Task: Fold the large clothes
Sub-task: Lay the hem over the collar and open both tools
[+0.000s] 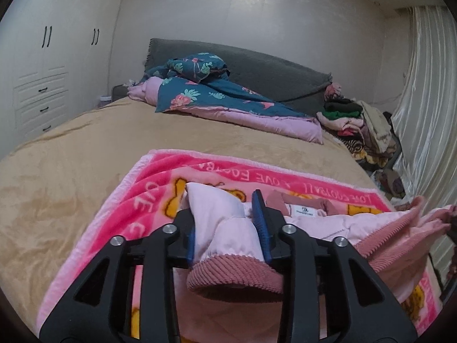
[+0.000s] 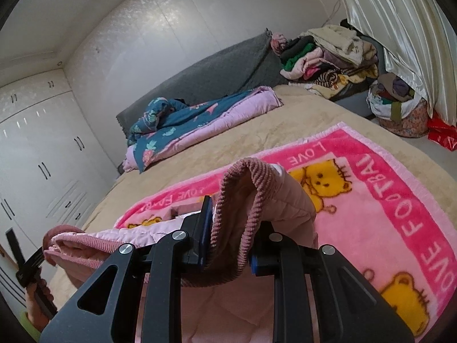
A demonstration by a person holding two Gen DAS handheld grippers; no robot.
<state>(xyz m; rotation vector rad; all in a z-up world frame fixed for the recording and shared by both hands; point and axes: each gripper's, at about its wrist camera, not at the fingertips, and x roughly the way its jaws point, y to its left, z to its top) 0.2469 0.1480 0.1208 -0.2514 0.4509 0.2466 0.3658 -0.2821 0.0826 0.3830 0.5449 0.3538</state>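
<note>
Bedroom bed (image 1: pixel 71 148): above its pink blanket (image 2: pixel 371 200), both grippers' jaws clench the pink jacket (image 1: pixel 225 228) by its ribbed cuffs.

The left tongs (image 1: pixel 227 223) have a pale pink jacket (image 1: pixel 228 228) sleeve with a ribbed cuff between their blue pads (image 1: pixel 258 214). The jacket lies on a pink blanket (image 1: pixel 160 177) spread over the tan bed (image 1: pixel 85 143). Behind it lie a teal quilt (image 1: pixel 214 94) and a clothes pile (image 1: pixel 354 120).
</note>
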